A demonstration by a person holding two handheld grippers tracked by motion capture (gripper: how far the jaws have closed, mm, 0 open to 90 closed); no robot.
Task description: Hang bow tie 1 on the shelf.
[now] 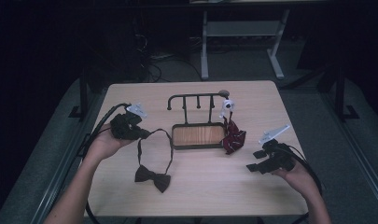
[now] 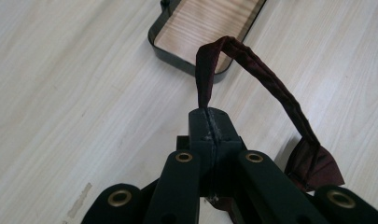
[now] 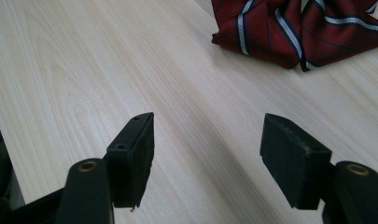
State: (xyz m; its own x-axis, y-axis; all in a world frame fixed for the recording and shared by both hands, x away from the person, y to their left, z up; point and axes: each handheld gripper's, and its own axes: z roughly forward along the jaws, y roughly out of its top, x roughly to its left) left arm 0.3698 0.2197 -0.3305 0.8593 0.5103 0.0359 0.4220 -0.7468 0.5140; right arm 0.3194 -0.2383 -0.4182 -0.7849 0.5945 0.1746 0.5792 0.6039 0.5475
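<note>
Left tongs [image 2: 210, 123] pinch the dark bow tie's strap [image 2: 252, 65]; right tongs [image 3: 219, 154] gape.

Dark bow tie [image 1: 152, 178] flat on table, strap [image 2: 252, 65] looped upward, possibly maroon, pinched in left tool [image 2: 210, 122]

Light wood table [image 1: 200, 186]: rack tray [image 1: 198, 135], dark bow tie [image 1: 152, 177], striped bow tie [image 1: 233, 136].
</note>
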